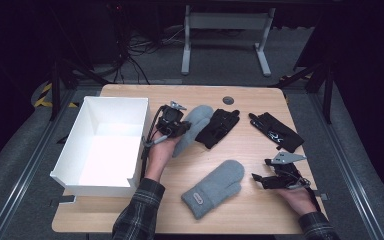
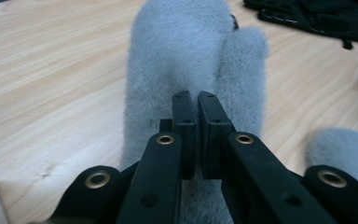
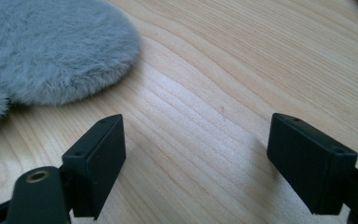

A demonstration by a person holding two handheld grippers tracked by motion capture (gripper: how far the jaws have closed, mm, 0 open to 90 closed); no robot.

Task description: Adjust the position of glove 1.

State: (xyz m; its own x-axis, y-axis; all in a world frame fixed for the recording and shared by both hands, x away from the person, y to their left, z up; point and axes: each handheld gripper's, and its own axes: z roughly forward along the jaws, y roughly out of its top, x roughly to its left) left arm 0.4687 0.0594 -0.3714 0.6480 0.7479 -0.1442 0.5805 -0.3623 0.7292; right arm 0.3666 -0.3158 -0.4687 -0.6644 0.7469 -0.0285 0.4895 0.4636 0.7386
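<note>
From the high view, the left gripper (image 1: 177, 127) sits on the far grey mitten (image 1: 194, 126), which lies on the table (image 1: 260, 95) just right of the white box (image 1: 111, 142), touching a black glove (image 1: 219, 127). The right gripper (image 1: 265, 181) hovers near the second grey mitten (image 1: 215, 187). In the left gripper view, the jaws are pinched together on the far grey mitten's (image 2: 191, 60) fleece. In the right gripper view, the jaws stand wide apart over bare wood, the second grey mitten (image 3: 51, 51) beside them.
</note>
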